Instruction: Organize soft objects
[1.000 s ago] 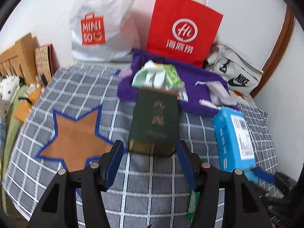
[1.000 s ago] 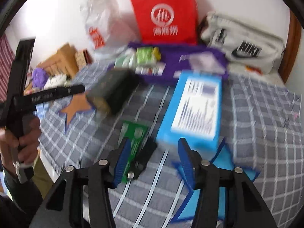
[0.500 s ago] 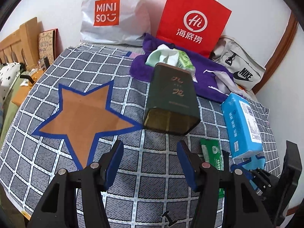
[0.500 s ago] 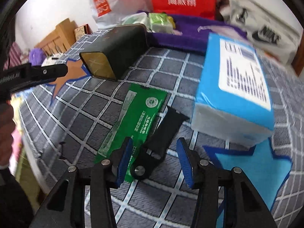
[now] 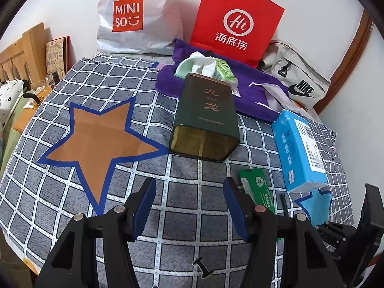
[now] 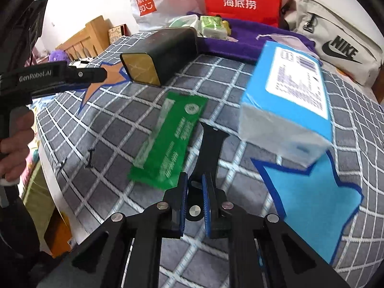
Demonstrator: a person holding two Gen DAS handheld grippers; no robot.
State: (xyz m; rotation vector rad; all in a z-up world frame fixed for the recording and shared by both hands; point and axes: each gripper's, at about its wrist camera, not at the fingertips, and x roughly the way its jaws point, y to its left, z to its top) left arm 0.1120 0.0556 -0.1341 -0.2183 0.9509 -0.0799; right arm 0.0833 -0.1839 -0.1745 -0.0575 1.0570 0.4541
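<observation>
My right gripper (image 6: 194, 187) is shut on the near end of a black watch strap (image 6: 211, 146) that lies on the checked cloth, beside a green sachet (image 6: 169, 139). A blue tissue pack (image 6: 288, 96) rests partly on a light-blue star (image 6: 312, 199). My left gripper (image 5: 189, 196) is open and empty above the cloth, in front of a dark green tin (image 5: 206, 117) lying on its side next to a brown star (image 5: 100, 141). The green sachet (image 5: 258, 187) and the tissue pack (image 5: 300, 151) also show in the left wrist view.
A purple towel (image 5: 249, 91) with small soft packs lies behind the tin. A red paper bag (image 5: 235, 21), a white Miniso bag (image 5: 134, 16) and a grey Nike bag (image 5: 300, 81) lean on the back wall. The bed edge drops off on the left.
My right gripper has moved down and forward and closed on the black strap. My left gripper has pulled back from the tin and stays open.
</observation>
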